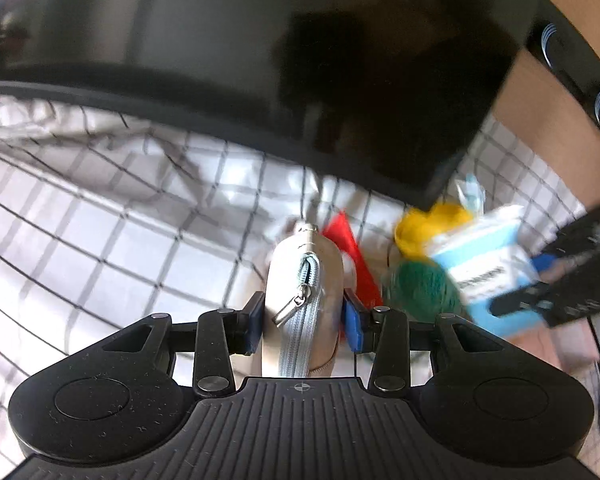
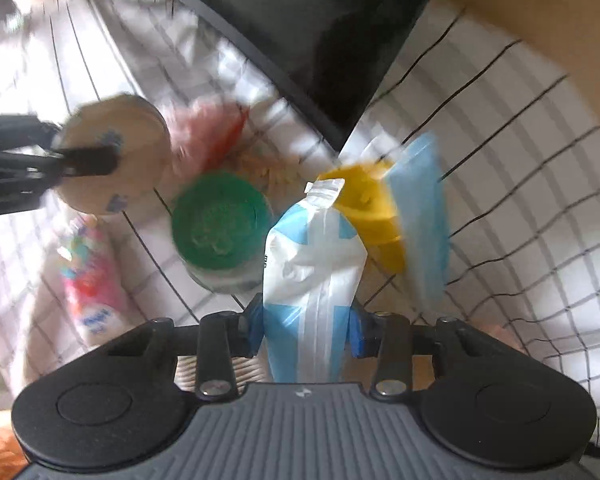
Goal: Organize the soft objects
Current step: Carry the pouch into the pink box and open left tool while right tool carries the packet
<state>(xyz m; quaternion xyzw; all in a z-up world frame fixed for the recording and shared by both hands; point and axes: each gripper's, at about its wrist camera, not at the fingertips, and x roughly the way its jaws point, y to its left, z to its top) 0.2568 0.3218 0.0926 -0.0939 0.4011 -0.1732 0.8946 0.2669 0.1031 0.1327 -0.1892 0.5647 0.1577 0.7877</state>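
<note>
A beige pouch (image 1: 304, 272) with a pale blue zipper sits upright between the blue pads of my left gripper (image 1: 304, 320), which is shut on it above the checked cloth. The right wrist view shows the same pouch (image 2: 116, 160) at the left, with a left finger across it. My right gripper (image 2: 306, 328) is shut on a blue-and-white soft tissue pack (image 2: 312, 264), held upright. In the left wrist view that pack (image 1: 484, 264) and the right gripper (image 1: 528, 280) appear blurred at the right.
A white cloth with black grid lines (image 1: 100, 220) covers the surface. A large black box (image 2: 320, 40) stands behind. Below lie a green round object (image 2: 220, 220), a yellow item (image 2: 372, 208), a blue pad (image 2: 420, 216), pink fluff (image 2: 204, 132) and a pink patterned pack (image 2: 92, 284).
</note>
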